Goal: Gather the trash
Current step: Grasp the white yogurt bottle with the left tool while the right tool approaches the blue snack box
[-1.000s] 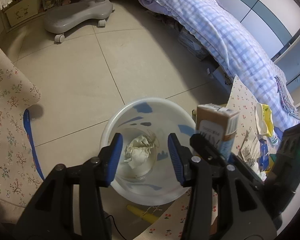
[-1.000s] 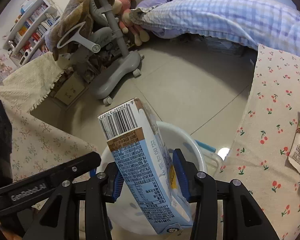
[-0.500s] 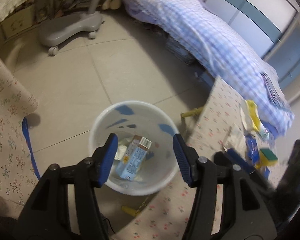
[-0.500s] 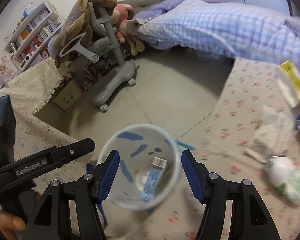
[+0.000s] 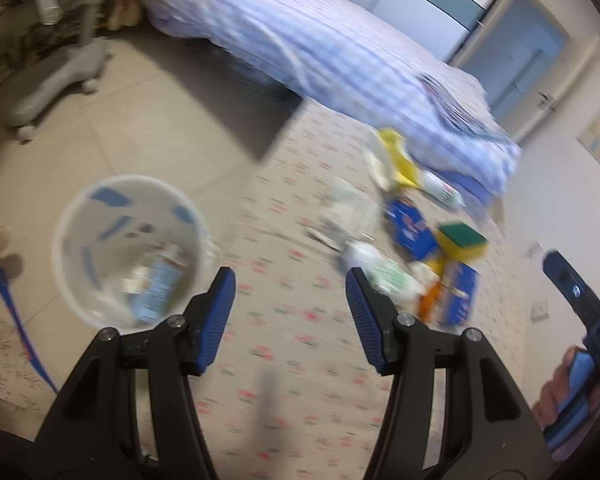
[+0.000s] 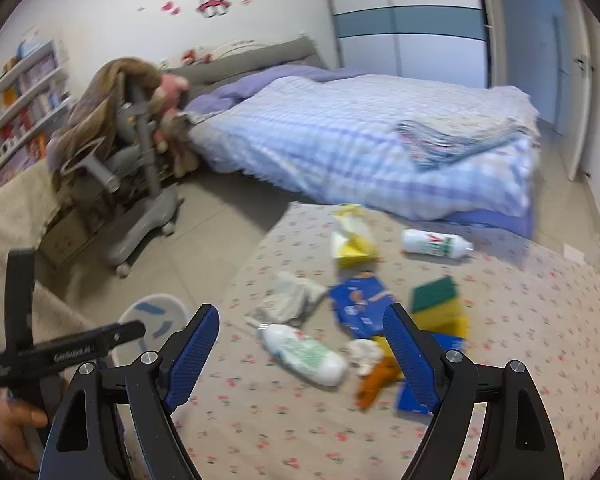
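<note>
The carton [image 5: 156, 284], held in the right gripper [image 6: 300, 350] a second ago, now lies in the bin [image 5: 130, 248] on the floor, so that piece is done and both grippers have swung from the bin toward the table [image 6: 540, 320]. Both the right and the left gripper [image 5: 288, 312] gape wide and hold nothing. The remaining trash, a wrapper [image 6: 304, 352], crumpled bag [image 6: 290, 296], bottle [image 6: 436, 243] and sponge [image 6: 436, 300], clusters mid-table well clear of the near edge, with bare cloth in front for an approach.
</note>
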Demonstrator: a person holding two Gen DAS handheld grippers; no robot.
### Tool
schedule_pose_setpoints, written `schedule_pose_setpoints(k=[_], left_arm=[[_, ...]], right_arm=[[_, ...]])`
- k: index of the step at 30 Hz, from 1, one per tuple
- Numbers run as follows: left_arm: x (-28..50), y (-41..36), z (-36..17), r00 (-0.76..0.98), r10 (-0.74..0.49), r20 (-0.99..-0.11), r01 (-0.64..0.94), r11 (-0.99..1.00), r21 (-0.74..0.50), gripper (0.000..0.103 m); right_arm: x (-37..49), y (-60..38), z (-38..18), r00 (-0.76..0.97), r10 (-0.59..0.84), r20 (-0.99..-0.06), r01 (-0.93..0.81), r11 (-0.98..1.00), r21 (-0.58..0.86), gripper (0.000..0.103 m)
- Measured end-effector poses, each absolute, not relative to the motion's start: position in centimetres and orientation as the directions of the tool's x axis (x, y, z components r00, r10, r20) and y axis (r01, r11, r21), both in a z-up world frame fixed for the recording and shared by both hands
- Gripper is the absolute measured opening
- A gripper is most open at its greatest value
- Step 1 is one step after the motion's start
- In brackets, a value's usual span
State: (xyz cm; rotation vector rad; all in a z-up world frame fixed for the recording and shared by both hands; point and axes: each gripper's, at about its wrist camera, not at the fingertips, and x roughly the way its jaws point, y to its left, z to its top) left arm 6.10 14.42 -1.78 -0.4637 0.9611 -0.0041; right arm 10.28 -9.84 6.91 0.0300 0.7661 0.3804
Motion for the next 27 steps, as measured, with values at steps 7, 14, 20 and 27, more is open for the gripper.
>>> schedule_pose_setpoints(k=[7,14,20,27], left_arm=[[9.1,9.1,-4.1,0.49,-0.349,-0.799,-0.162,0.864,-0.476,0.059],[11.7,6.0,-7.6,0.408,-0.395,-0.823,-0.273,0.808,-0.523,0.058],[13.9,4.6,-9.4,0.378,-0.367,-0.85,-0.344,0.797,-0.496,0.058],[15.3,3.9,-11.2,0.375,-0.377,-0.847,-0.408,0.753,-0.516,0.058]], right_arm=[[11.7,-17.5,2.7,0.615,0.279,-0.738,-0.14,0.959,0.246,0.085],[12.6,-20.8,0.6,0.567,0.218,-0.794,-0.031,0.969,0.245,0.085],[13.5,-22.3,-1.0,0.53,0.19,-0.826,0.023,0.971,0.238,0.082],[14.2,-22.5,-2.1,0.501,0.183,-0.846,0.027,0.974,0.226,0.079]])
